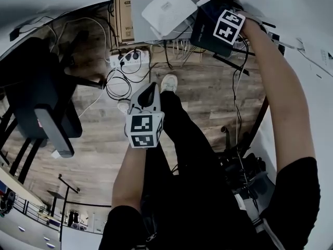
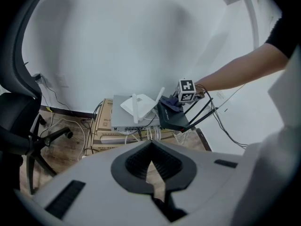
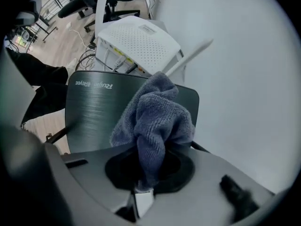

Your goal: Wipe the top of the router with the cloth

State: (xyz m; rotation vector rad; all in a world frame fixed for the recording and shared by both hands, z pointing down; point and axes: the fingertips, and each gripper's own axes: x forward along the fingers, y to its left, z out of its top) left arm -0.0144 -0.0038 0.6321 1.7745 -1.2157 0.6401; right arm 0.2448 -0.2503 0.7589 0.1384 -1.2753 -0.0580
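A black router (image 3: 99,105) with thin antennas lies flat in front of the wall, its brushed dark top facing up. My right gripper (image 3: 148,173) is shut on a bunched grey-blue cloth (image 3: 155,117), which rests on the router's top near its far edge. In the head view the right gripper (image 1: 214,15) reaches over the black router (image 1: 208,30) at the top. My left gripper (image 1: 151,90) hangs lower over the wooden floor, well short of the router (image 2: 171,117). In its own view the left gripper (image 2: 151,161) is shut with nothing in it.
A white router (image 3: 136,41) lies on a grey switch (image 2: 120,119) atop a cardboard box (image 1: 122,14), just left of the black one. Cables and a power strip (image 1: 127,59) trail on the floor. An office chair (image 1: 41,98) stands at the left; the person's shoe (image 1: 169,82) is below the box.
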